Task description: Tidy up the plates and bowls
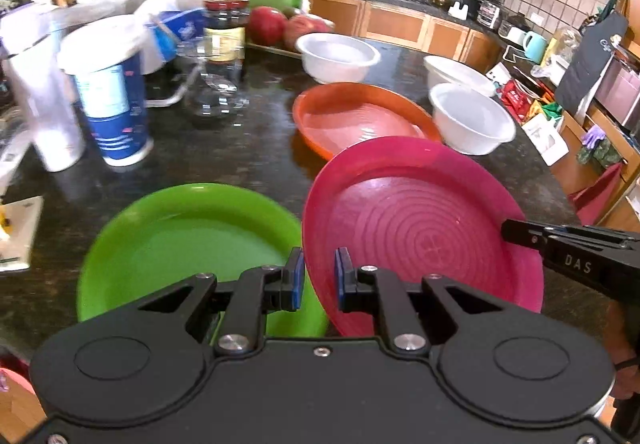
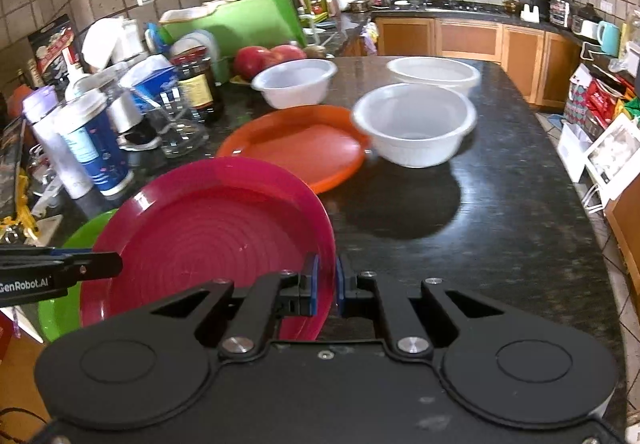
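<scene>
Left gripper (image 1: 319,278), left wrist view: blue-padded fingers slightly parted around the near-left rim of the pink plate (image 1: 420,232), a visible gap at each pad, so a firm hold cannot be confirmed. Plate tilted, ringed face up, left rim overlapping the green plate (image 1: 188,240) lying flat on the dark stone counter (image 1: 248,148). Right gripper (image 1: 520,235) enters from the right at the plate's far-right rim; body lettered "DAS". Beyond: orange plate (image 1: 352,116) flat; three white bowls upright, one nearest (image 1: 472,120), one far right (image 1: 456,74), one far centre (image 1: 338,56). Blue-and-white cup (image 1: 110,92) to the left, print unreadable. Right wrist view: right gripper (image 2: 327,284) fingers closed onto the pink plate's (image 2: 208,240) right rim, which passes between the pads. Left gripper (image 2: 100,263) at the plate's left edge, marked "GenRobot.AI". Green plate (image 2: 60,308) partly beneath. Orange plate (image 2: 296,146) touching the nearest white bowl (image 2: 414,124); two further bowls behind, one at left (image 2: 296,82), one at right (image 2: 434,72). Dark jar (image 2: 196,84) with yellow label, text illegible.
</scene>
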`<state>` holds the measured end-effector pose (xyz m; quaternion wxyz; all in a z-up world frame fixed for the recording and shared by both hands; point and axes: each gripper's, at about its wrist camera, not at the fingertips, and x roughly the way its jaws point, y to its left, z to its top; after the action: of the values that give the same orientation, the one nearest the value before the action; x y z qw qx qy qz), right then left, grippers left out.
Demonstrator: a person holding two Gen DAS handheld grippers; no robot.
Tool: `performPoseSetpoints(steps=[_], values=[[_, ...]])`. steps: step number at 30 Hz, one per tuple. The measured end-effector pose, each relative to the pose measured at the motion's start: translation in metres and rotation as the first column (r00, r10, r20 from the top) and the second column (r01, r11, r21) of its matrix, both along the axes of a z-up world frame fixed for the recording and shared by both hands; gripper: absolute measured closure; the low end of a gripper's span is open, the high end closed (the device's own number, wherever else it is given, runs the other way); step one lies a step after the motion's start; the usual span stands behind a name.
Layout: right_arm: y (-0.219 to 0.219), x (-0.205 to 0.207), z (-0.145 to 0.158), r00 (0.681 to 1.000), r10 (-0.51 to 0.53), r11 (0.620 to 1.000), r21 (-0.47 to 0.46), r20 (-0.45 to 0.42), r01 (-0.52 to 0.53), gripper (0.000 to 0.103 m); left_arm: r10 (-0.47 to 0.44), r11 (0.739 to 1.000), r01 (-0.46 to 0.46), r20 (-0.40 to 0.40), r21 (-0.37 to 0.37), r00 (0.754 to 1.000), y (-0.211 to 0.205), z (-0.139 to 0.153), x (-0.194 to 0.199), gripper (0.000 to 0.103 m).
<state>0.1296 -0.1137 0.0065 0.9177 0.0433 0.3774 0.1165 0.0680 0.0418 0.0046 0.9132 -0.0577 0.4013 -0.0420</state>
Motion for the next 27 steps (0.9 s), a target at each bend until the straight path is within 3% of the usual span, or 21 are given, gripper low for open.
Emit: performPoseSetpoints(steps=[16, 27], values=[[0.122, -0.014, 0.000, 0.996, 0.091, 0.996, -0.001, -0.010, -0.091, 0.092, 0.088, 0.996, -0.088, 0.001, 0.024, 0.996, 0.106, -0.007, -0.029, 0.083], [0.150, -0.025, -0.005, 0.999, 0.037, 0.999, -0.023, -0.017, -0.037, 0.092, 0.039, 0.999, -0.039, 0.003, 0.014, 0.999, 0.141, -0.018, -0.028, 0.083]])
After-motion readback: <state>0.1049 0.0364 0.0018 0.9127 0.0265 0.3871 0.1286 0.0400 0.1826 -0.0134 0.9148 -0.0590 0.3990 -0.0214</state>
